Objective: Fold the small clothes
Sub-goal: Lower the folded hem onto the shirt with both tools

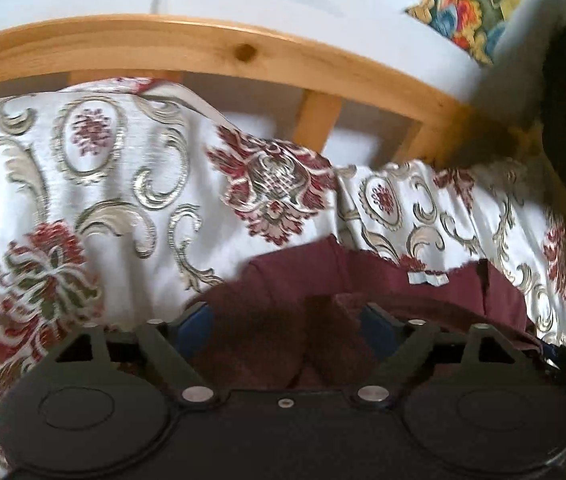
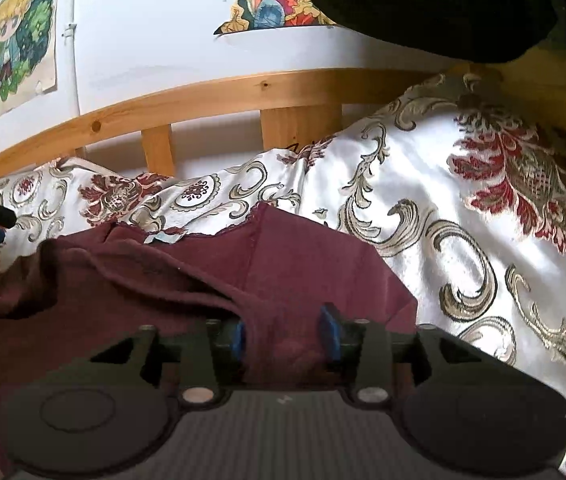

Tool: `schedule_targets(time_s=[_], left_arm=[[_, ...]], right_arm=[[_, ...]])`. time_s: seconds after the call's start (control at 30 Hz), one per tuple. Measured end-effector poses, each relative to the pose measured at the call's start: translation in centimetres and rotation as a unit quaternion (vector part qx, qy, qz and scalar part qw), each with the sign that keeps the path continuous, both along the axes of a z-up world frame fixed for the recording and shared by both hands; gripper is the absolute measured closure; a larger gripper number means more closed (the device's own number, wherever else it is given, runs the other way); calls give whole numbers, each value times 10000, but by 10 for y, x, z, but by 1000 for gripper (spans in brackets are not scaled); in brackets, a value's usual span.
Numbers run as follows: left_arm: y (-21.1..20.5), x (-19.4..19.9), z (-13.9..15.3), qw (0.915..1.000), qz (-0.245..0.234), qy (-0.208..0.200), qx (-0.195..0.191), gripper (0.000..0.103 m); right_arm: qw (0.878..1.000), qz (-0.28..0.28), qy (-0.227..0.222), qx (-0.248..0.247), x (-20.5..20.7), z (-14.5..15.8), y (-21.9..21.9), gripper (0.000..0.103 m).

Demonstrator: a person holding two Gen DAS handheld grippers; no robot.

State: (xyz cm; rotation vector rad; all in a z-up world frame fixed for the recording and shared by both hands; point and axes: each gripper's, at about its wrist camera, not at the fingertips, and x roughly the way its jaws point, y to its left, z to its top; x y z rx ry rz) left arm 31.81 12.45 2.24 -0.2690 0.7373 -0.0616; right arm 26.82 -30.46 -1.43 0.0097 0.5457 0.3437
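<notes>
Left wrist view shows the left claw (image 1: pixel 285 320) spread wide, its blue pads (image 1: pixel 195 330) standing clear on either side of a bunched ridge of the maroon garment (image 1: pixel 323 276), not pressing it. Right wrist view shows the right claw (image 2: pixel 287 338) partly apart, blue pads (image 2: pixel 329 330) on each side of the maroon cloth, which lies loose between them. The garment lies crumpled on the bedspread (image 2: pixel 423 208), a white cover with red flowers and gold scrolls, a small pale label (image 2: pixel 163 237) at its far edge. Behind runs a pine bed rail (image 2: pixel 203 96), and a cartoon poster (image 2: pixel 23 32) hangs on the white wall.
</notes>
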Motion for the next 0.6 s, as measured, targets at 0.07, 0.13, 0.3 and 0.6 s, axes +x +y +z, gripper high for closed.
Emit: schedule_targets(time_s=[0.07,0.13,0.3,0.6], left_arm=[[-1,-9,-2,9999,-34,-102,47,11],[-8,-18,-6,9996,-183,-153,154,5],[-31,-34,-24,9962,-801,-103,336,3],[-74,-47,-55,9744,-1277,-163,1841,16]], right_arm=[[9998,86,93,146,1,0,-3,23],[9991,257,168,300,2,-1,-5,5],[9985,490,183,162,3,-4,-1,2],[9969,657,64,-427,-4,-9,9,2]])
